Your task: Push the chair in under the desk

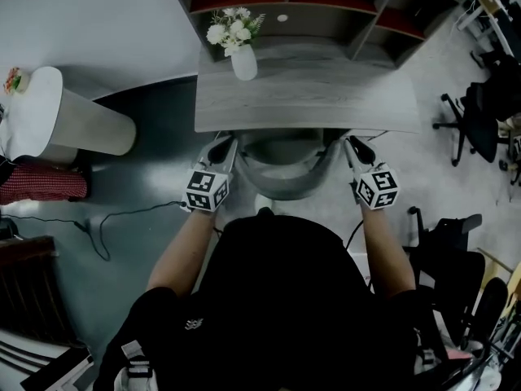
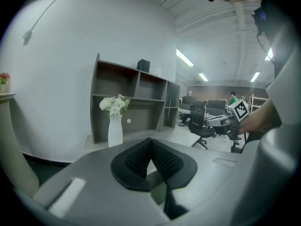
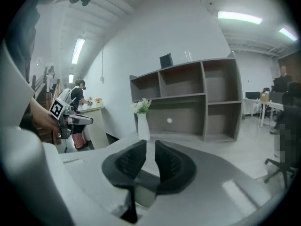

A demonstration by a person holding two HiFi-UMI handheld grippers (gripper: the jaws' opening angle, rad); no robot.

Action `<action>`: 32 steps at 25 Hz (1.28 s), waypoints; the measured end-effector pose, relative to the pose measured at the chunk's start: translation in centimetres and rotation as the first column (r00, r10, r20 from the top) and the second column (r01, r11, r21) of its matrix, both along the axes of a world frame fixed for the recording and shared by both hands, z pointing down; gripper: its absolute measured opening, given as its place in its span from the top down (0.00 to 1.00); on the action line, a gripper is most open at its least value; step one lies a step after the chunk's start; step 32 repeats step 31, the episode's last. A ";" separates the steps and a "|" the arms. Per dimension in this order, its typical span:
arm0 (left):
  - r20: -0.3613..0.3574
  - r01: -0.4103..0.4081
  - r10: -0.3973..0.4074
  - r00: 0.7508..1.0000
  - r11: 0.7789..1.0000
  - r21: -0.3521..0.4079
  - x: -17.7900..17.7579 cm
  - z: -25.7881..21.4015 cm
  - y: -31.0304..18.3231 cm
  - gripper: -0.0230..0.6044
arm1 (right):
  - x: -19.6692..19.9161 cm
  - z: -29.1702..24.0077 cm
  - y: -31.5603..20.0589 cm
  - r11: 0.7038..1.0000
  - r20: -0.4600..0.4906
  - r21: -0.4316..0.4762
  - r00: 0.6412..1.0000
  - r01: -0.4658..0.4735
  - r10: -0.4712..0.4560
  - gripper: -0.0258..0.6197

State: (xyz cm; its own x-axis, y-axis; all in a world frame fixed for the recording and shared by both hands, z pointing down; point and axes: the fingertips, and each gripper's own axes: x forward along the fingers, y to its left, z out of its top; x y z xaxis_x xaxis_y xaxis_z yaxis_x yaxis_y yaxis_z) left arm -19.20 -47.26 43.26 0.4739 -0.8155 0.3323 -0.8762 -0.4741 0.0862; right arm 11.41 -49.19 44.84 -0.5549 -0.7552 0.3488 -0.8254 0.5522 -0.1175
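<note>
In the head view a grey chair stands at the front edge of the grey wooden desk, its seat partly under the top. My left gripper sits at the chair's left side and my right gripper at its right side, both pointing toward the desk. Whether either touches the chair I cannot tell. In the left gripper view the left gripper has its pads meeting, nothing between them. The right gripper shows a narrow gap between its pads, with nothing in it. A white vase of flowers stands on the desk.
An open shelf unit backs the desk. A white round pedestal and a red checked thing are at the left, with a cable on the floor. Black office chairs stand to the right.
</note>
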 end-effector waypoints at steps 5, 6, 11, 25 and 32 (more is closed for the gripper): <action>0.051 0.016 -0.020 0.999 0.998 0.068 -0.2 -2.3 -1.0 0.95 | 1.8 -2.6 -0.6 0.993 0.021 0.077 0.996 -0.091 0.090 0.96; 0.058 0.018 -0.022 0.998 0.997 0.074 -0.2 -2.3 -1.1 0.95 | 2.2 -2.9 -0.6 0.991 0.017 0.088 0.995 -0.103 0.102 0.96; 0.076 0.033 -0.037 0.996 0.998 0.058 -0.2 -1.5 -1.3 0.95 | 3.4 -3.0 -0.2 0.986 -0.010 0.093 0.991 -0.135 0.137 0.96; 0.099 0.020 -0.027 0.995 0.997 0.077 -0.1 -2.1 -0.6 0.95 | 3.1 -2.1 0.6 0.989 -0.012 0.066 0.991 -0.135 0.136 0.96; 0.106 0.034 -0.042 0.994 0.997 0.074 -0.8 -2.0 -0.6 0.95 | 2.7 -1.9 0.5 0.990 -0.004 0.052 0.991 -0.130 0.130 0.96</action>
